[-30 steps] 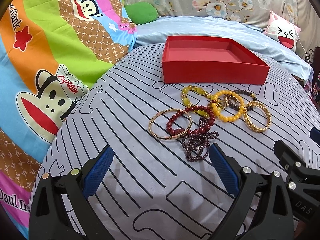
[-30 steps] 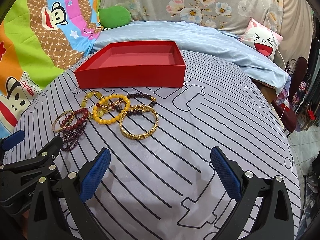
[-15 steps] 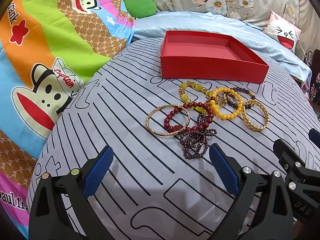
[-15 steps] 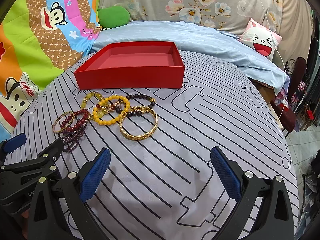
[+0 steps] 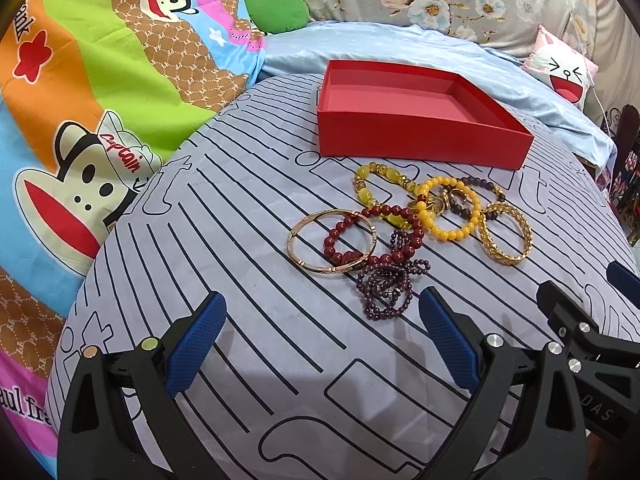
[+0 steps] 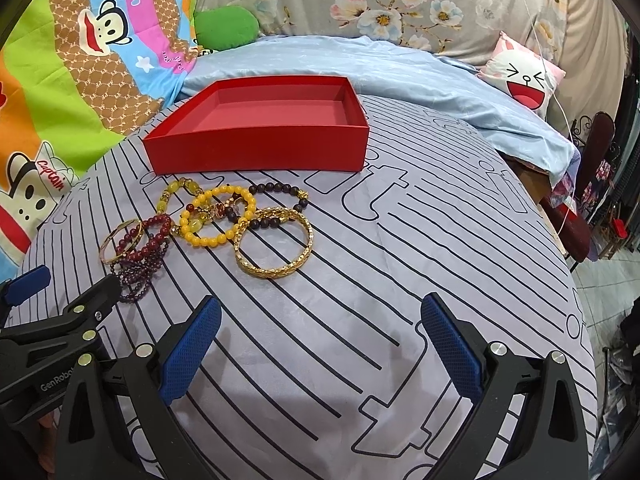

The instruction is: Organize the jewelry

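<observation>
From my left camera I count seven bracelets [image 5: 404, 236] in a heap just before one red box [image 5: 416, 136]; left tongs [image 5: 320, 332] gape wide. Through the right camera, right tongs [image 6: 320, 334] gape wide over the striped bed [image 6: 380, 280]; floral wall behind.

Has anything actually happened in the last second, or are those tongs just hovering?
Nothing was picked up. The left tongs pulled back slightly from the bracelets; the right tongs crept slightly closer. Both remain open and empty. The bracelets lie in the same heap, and the red box is still empty.
</observation>
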`<control>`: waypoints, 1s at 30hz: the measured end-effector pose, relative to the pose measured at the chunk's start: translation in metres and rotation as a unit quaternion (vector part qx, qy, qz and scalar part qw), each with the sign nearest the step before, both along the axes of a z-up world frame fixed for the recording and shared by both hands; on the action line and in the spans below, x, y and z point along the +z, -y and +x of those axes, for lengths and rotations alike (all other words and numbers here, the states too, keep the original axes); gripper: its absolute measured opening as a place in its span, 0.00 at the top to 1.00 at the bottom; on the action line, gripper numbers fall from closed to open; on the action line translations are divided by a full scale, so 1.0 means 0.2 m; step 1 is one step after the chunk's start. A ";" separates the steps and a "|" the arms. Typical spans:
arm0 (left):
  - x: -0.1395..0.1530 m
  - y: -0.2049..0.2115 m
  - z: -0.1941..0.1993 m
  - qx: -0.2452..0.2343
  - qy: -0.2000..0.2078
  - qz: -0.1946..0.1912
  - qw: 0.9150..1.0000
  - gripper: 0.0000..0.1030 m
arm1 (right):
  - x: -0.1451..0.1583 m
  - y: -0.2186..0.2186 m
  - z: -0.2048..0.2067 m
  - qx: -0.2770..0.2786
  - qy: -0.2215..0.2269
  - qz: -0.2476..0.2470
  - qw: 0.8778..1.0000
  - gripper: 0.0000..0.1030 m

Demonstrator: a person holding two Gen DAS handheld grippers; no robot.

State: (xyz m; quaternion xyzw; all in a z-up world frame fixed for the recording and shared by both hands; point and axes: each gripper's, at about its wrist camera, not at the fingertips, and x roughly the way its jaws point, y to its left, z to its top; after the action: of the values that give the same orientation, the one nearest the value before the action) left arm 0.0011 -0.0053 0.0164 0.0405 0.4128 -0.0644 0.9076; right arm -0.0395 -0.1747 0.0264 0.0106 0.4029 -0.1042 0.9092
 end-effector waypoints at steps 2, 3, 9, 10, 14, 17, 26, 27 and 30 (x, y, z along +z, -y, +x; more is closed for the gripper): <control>0.00 0.00 0.00 0.001 -0.001 0.002 1.000 0.10 | 0.00 0.00 0.00 0.001 0.000 0.001 1.000 0.06; 0.00 0.00 0.00 0.001 -0.001 0.003 1.000 0.10 | 0.00 0.00 0.00 0.001 0.000 0.001 1.000 0.06; 0.00 0.00 0.01 0.004 -0.001 0.002 1.000 0.10 | 0.01 -0.01 0.00 0.002 0.001 0.003 1.000 0.06; 0.00 -0.01 0.01 0.005 -0.001 0.001 1.000 0.10 | 0.01 -0.01 0.01 0.002 0.001 0.003 1.000 0.06; 0.01 -0.01 0.00 0.005 0.001 0.001 1.000 0.10 | 0.02 -0.01 0.01 0.002 0.002 0.003 1.000 0.06; 0.02 -0.01 0.00 0.007 0.005 0.001 1.000 0.10 | 0.02 -0.01 0.01 0.004 0.001 0.003 1.000 0.06; 0.00 -0.11 0.05 0.030 -0.014 -0.016 0.999 0.10 | 0.01 0.00 0.05 0.007 -0.004 0.007 1.000 0.06; -0.01 -0.12 0.05 0.032 -0.016 -0.015 0.999 0.10 | 0.00 0.00 0.07 0.008 -0.005 0.010 1.000 0.06; -0.02 -0.14 0.06 0.035 -0.019 -0.017 0.999 0.10 | 0.00 0.01 0.11 0.011 -0.007 0.016 1.000 0.06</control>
State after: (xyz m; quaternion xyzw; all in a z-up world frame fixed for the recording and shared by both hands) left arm 0.0141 0.0232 0.0131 0.0092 0.4299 -0.0404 0.9019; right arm -0.0176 -0.1758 0.0261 0.0197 0.4107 -0.0876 0.9073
